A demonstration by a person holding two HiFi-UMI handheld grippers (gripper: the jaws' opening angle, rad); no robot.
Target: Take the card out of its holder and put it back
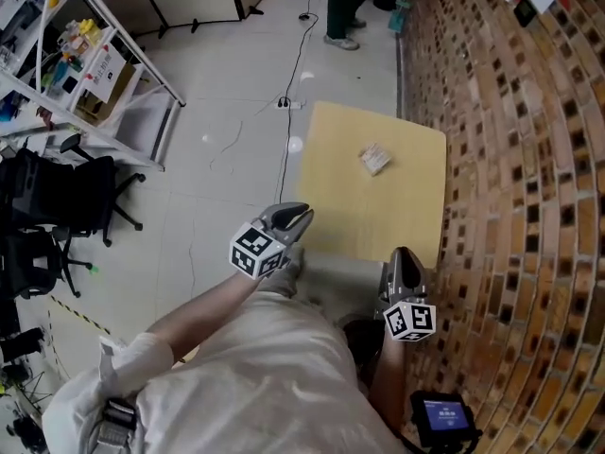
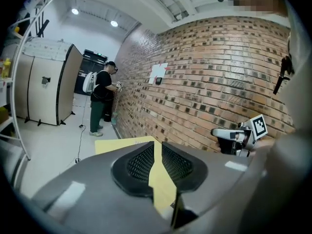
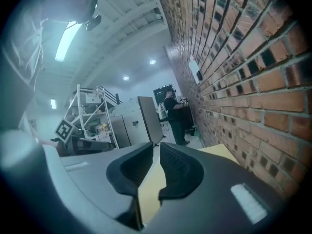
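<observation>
Card holder: a small pale, flat, see-through-looking card holder (image 1: 375, 158) lies on the far half of the counter, well apart from both tongs. It's too small in the head view for me to tell whether the card is seated in it.

Risk, sliding: it looks light and flat, so I reckon a one-sided nudge would skate it across the top instead of giving me a grip.

Risk, wrong layer: pinching sleeve and card together would lift the whole lot, and the card wouldn't come out.

Risk, aim: neither gripper view shows the holder, so I'd be lining up off the head view alone, and that's easy to misjudge.

Long axis: as far as I can tell it runs diagonally, from far-left to near-right in the head view. I can't tell which end is the open one.

Counter: a plain yellow square counter (image 1: 350, 225) with one side against the wall. The holder sits nearer the wall side than the open side.

Left tongs: the left tongs (image 1: 301, 216) hover at the near-left corner, with only a slim gap between the pads and nothing in it.

Right tongs: the right tongs (image 1: 405, 253) hover at the near edge by the wall, also just barely spread and empty.

Wall: a red-brown brick wall (image 1: 510, 159) is close on the right, so there's not much swing room on that side.
</observation>
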